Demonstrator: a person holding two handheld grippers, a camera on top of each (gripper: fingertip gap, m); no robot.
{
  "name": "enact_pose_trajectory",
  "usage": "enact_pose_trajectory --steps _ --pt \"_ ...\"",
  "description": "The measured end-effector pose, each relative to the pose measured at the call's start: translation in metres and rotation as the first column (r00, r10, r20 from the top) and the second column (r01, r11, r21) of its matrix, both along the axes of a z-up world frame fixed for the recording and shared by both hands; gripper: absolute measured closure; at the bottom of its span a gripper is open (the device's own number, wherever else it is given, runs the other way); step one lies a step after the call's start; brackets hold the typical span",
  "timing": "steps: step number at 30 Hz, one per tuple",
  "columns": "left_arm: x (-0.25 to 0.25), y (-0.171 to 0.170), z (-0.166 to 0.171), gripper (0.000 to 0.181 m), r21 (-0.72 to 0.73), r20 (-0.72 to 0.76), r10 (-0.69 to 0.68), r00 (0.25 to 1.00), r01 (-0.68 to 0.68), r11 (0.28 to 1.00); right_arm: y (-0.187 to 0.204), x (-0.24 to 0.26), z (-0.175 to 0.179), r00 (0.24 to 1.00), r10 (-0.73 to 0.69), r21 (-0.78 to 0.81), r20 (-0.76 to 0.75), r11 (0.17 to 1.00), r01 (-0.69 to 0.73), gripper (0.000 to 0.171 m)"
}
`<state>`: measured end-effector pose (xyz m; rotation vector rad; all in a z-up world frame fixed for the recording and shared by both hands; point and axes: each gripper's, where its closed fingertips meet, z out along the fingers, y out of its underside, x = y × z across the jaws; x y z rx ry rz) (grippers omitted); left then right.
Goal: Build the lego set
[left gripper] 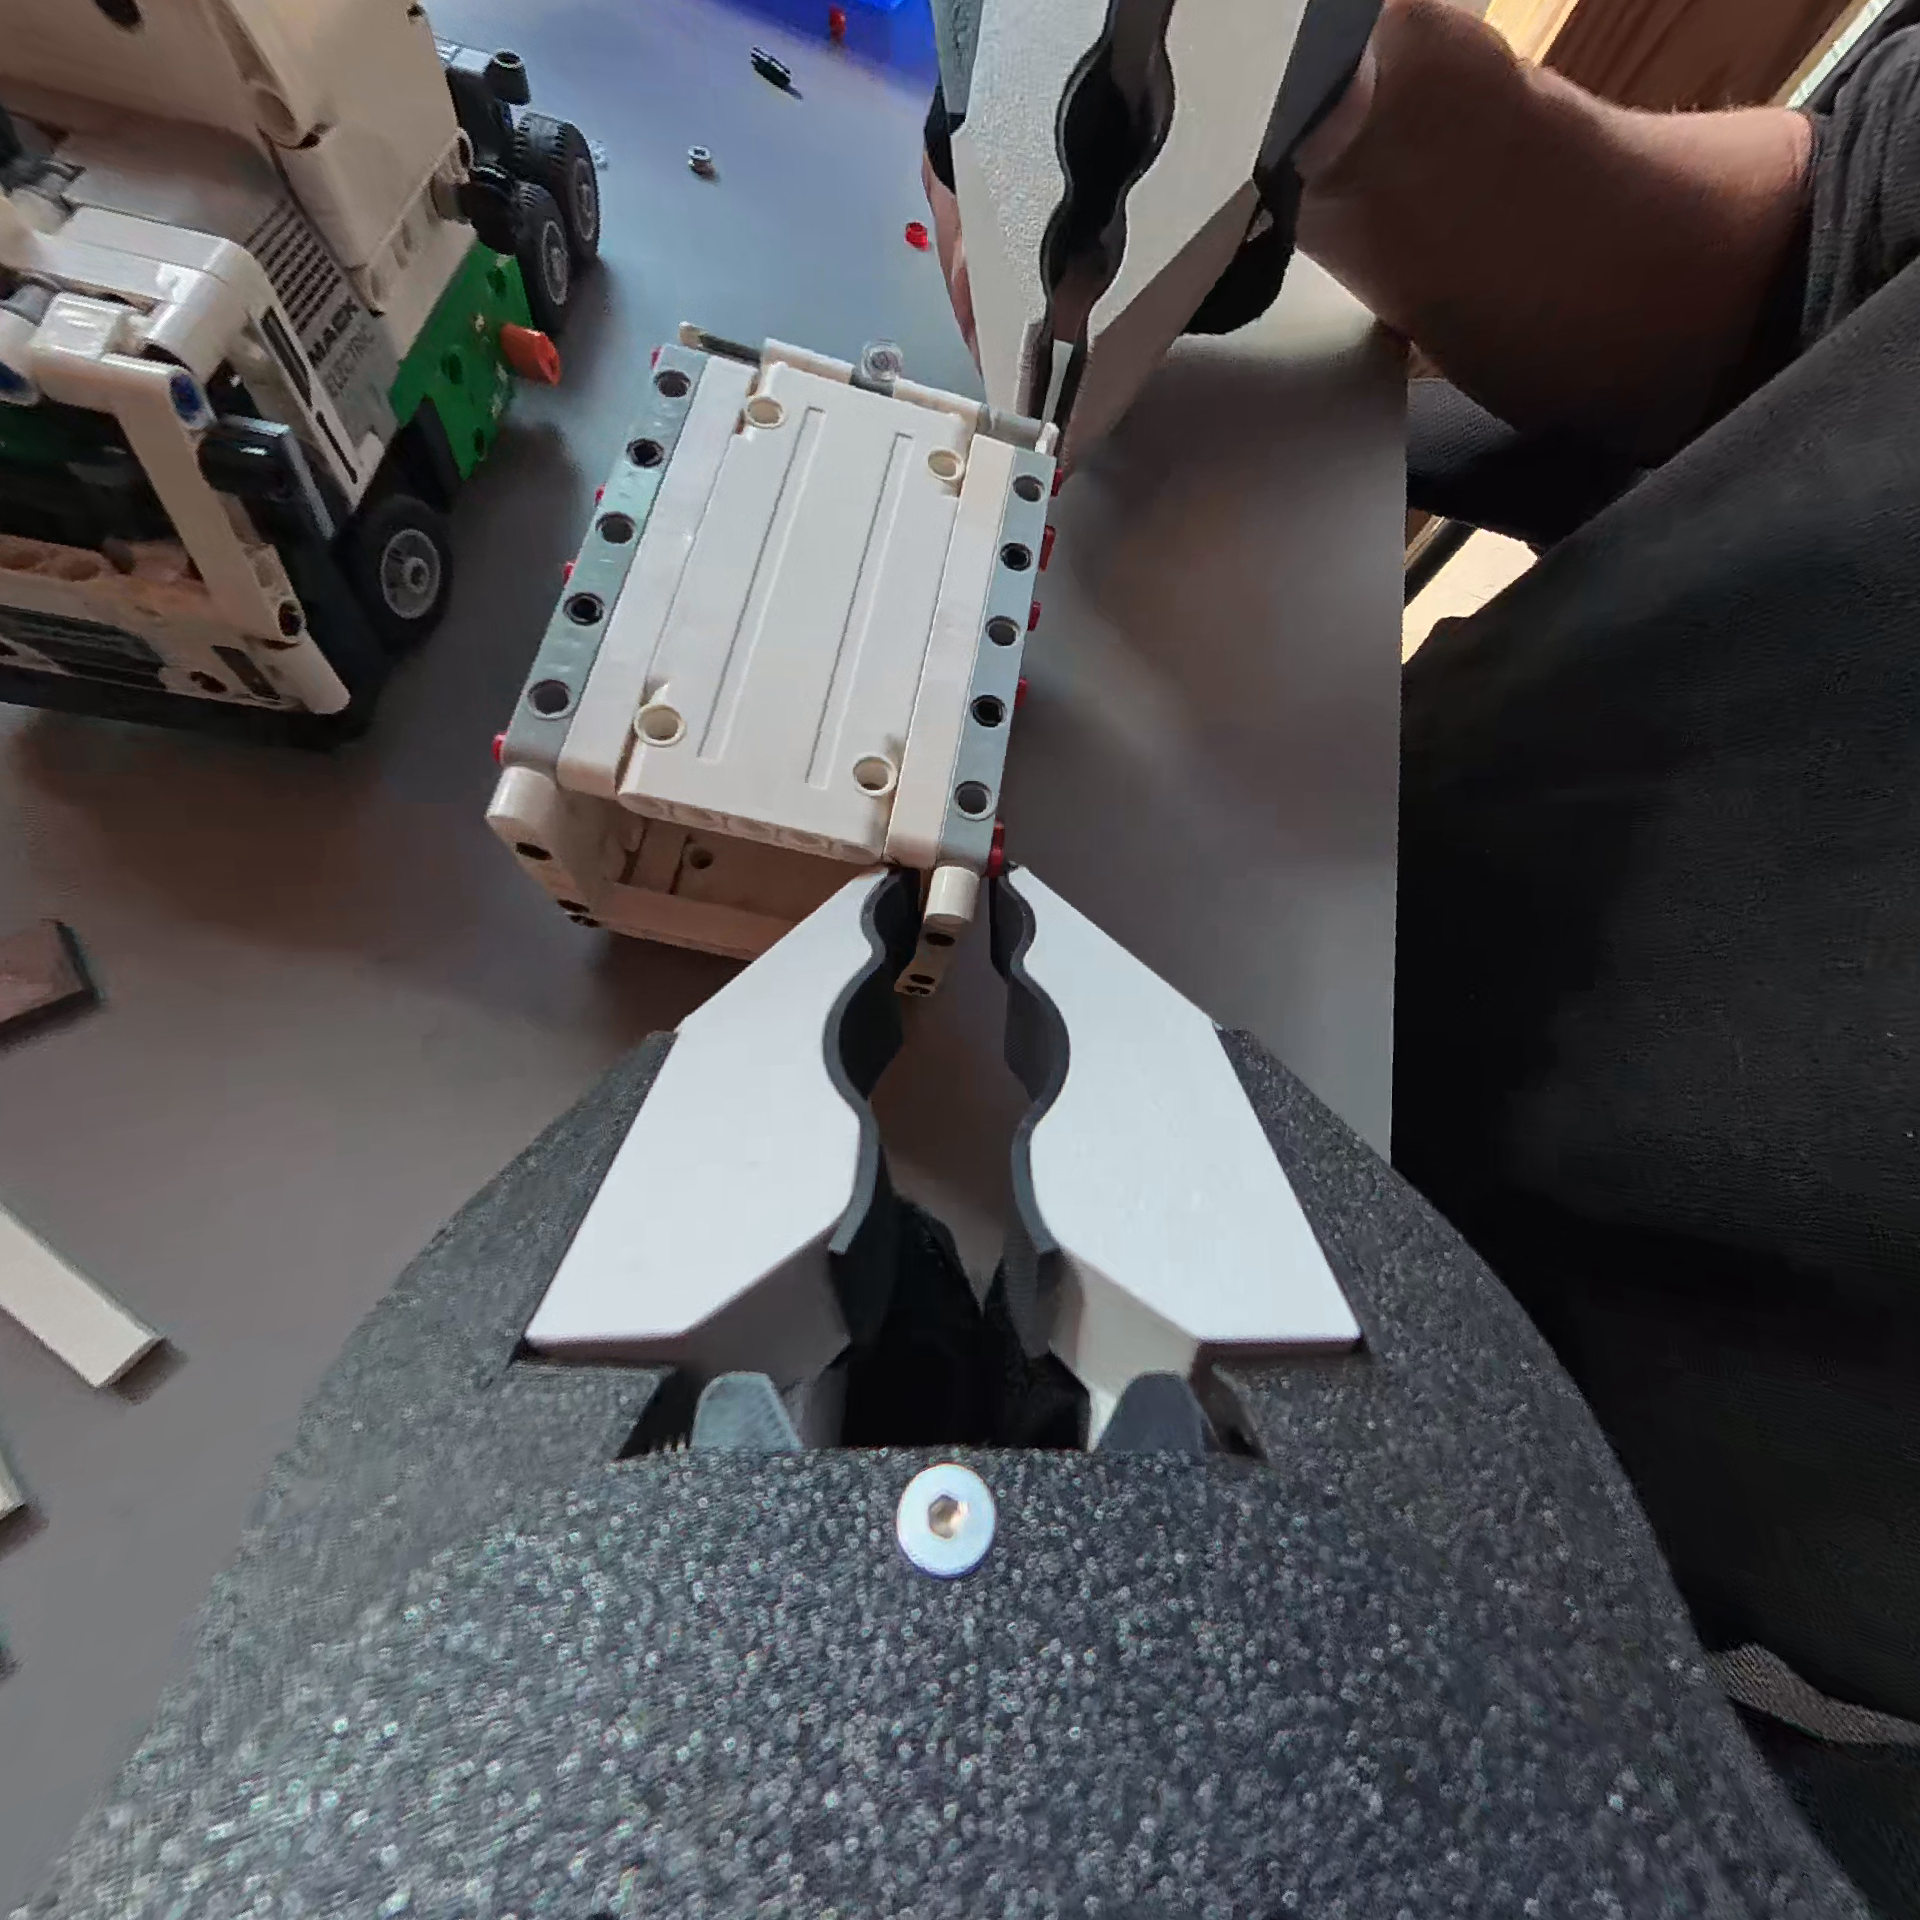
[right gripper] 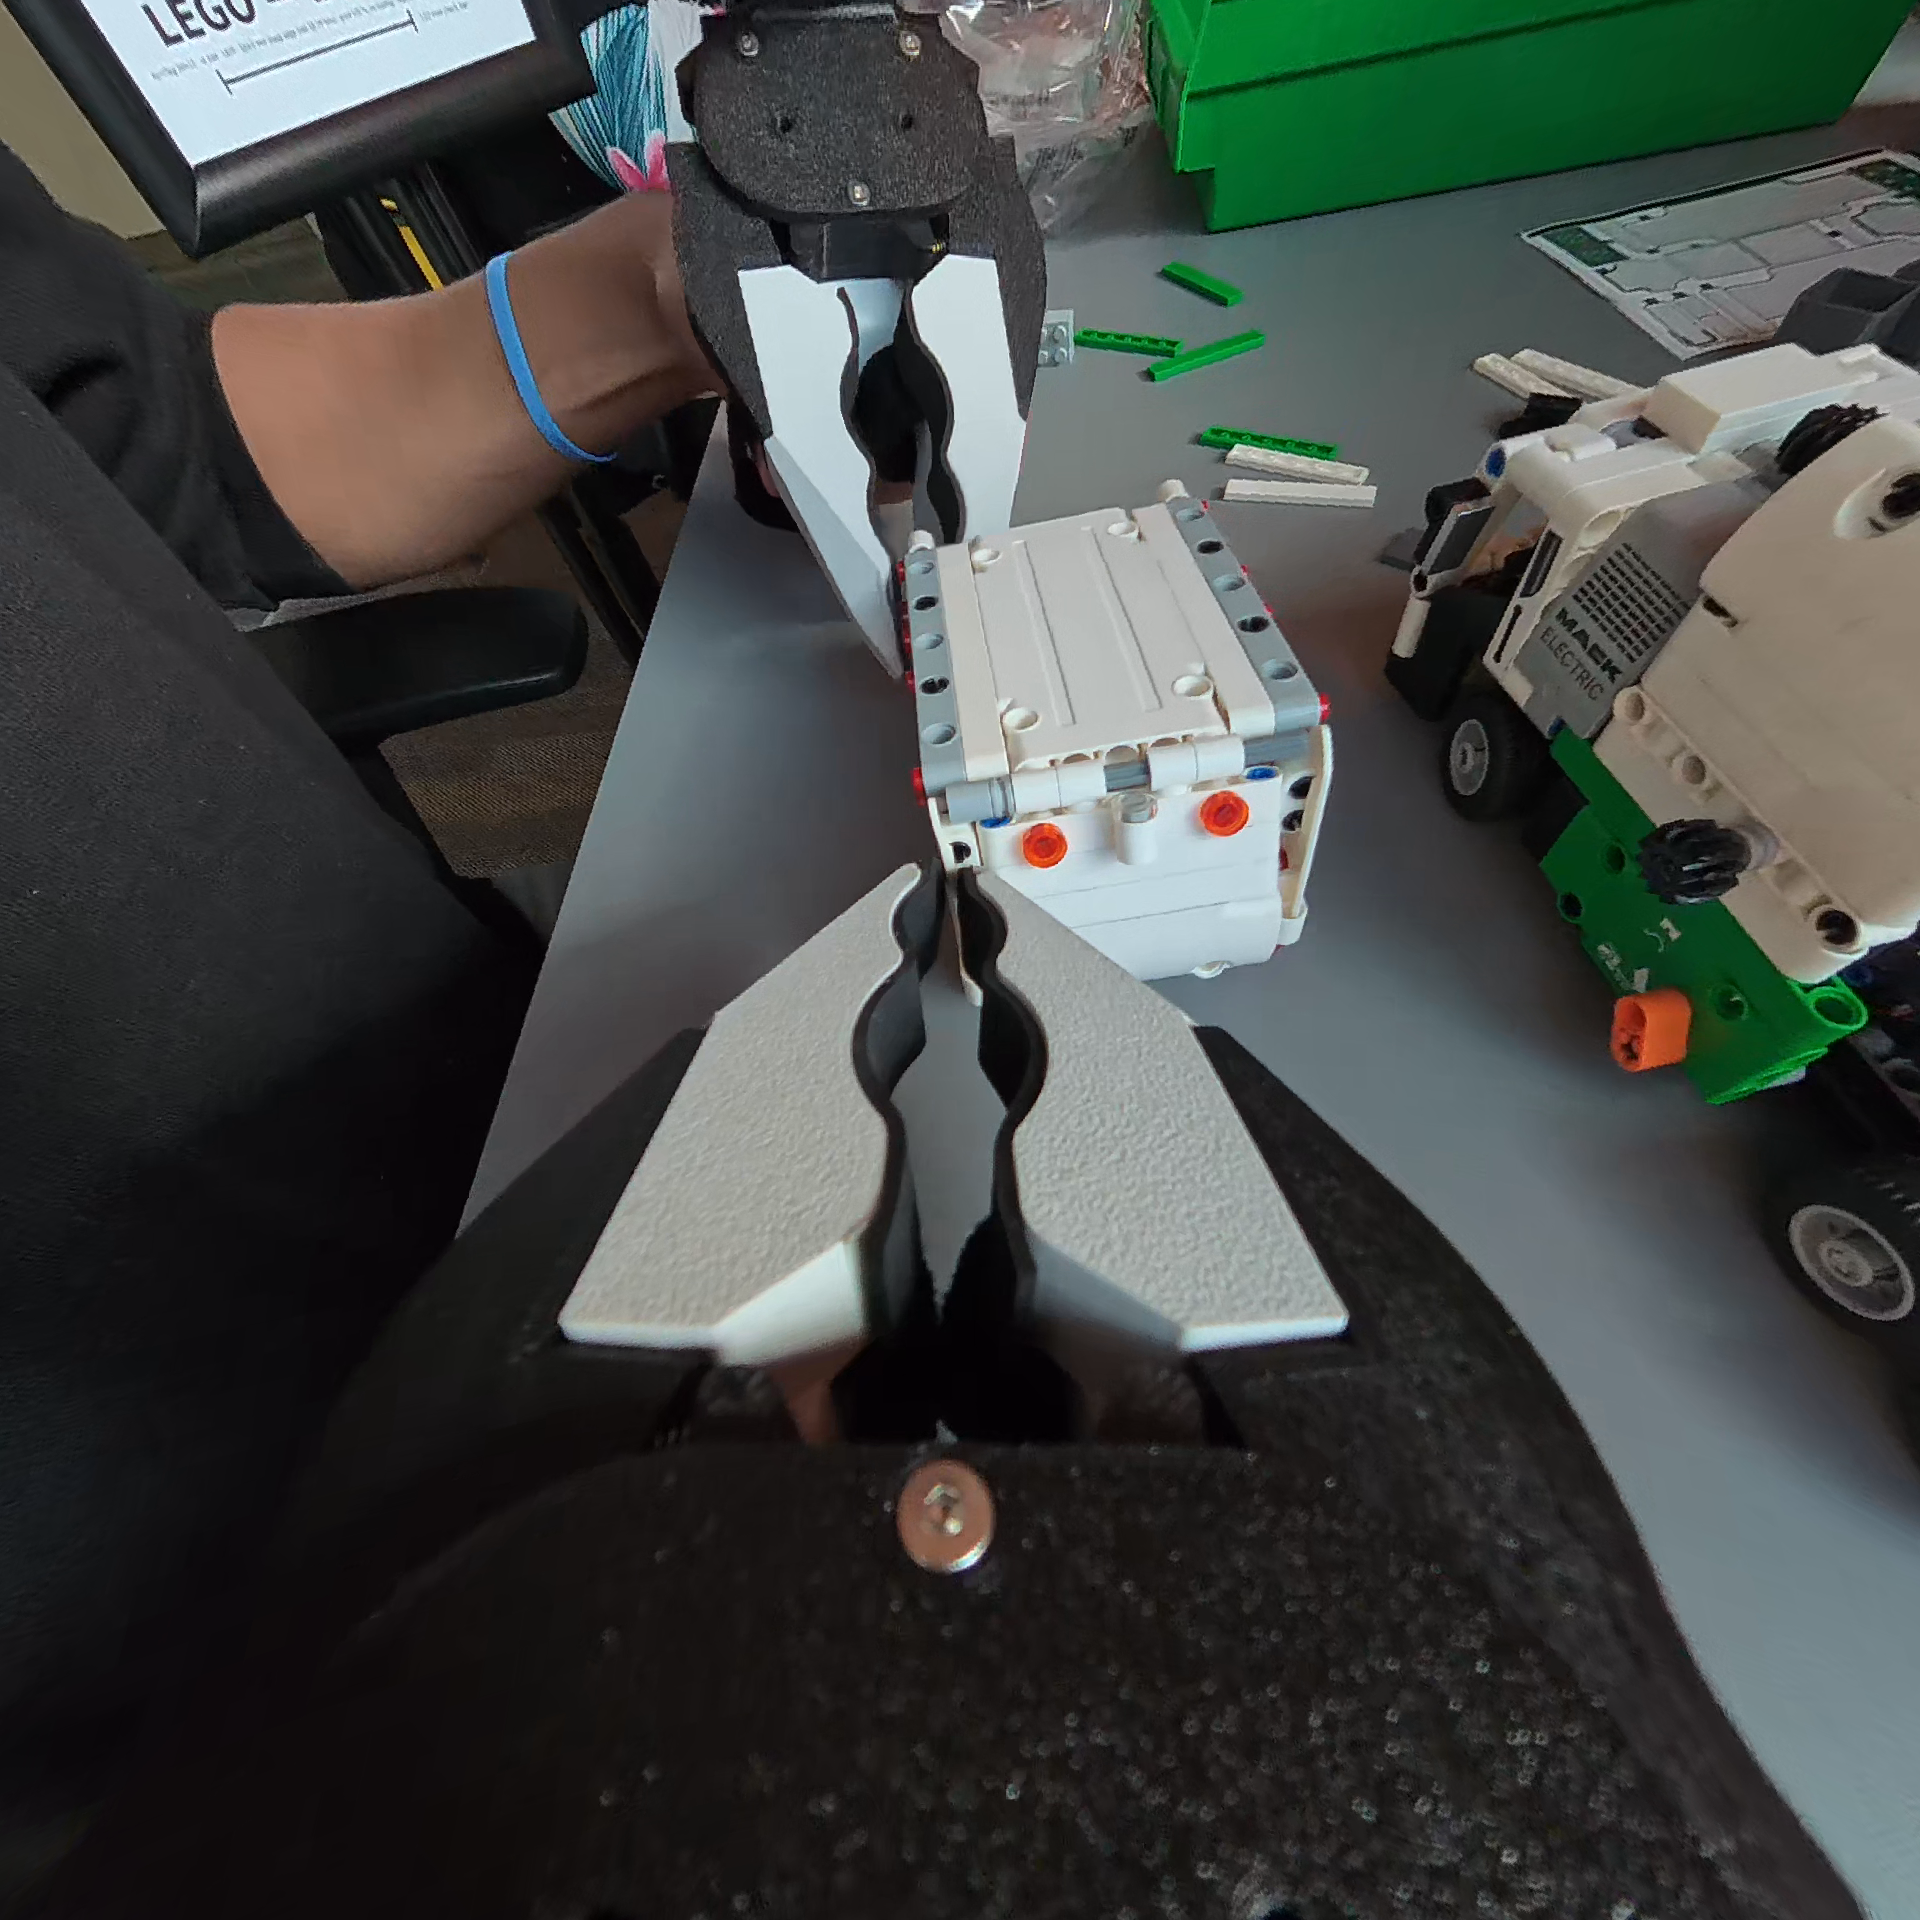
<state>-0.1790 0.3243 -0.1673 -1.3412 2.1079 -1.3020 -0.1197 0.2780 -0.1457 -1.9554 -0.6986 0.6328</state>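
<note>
A white box module (left gripper: 790, 582) with grey holed beams and red pins stands on the grey table; it also shows in the right wrist view (right gripper: 1101, 623). My left gripper (left gripper: 943, 904) is shut on the box's near corner post, a white upright beam (left gripper: 940, 935). My right gripper (right gripper: 948, 883) is shut on a thin white piece (left gripper: 1060, 379) at the box's opposite corner. Each gripper shows in the other's view, the right one (left gripper: 1060, 400) behind the box and the left one (right gripper: 899, 561) likewise. A white and green truck (right gripper: 1662, 675) stands beside the box.
The truck also shows at the left (left gripper: 208, 416). Loose green plates (right gripper: 1205, 353) and white plates (right gripper: 1299, 478) lie behind the box, near a green bin (right gripper: 1455, 104) and an instruction sheet (right gripper: 1745, 239). Small red parts (left gripper: 915, 234) lie farther off. The table edge (right gripper: 623, 831) runs close to the box, by the person. Left tips to right tips: about 9 cm.
</note>
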Motion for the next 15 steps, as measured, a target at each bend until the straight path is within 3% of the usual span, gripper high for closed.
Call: enact_pose_trajectory --steps 15 --pt "0.0057 -0.0011 -0.0079 0.175 0.094 0.002 -0.062 0.998 0.062 0.994 0.0038 0.0054 -0.0007 1.0 0.019 0.011 -0.014 1.0 -0.019 0.169"
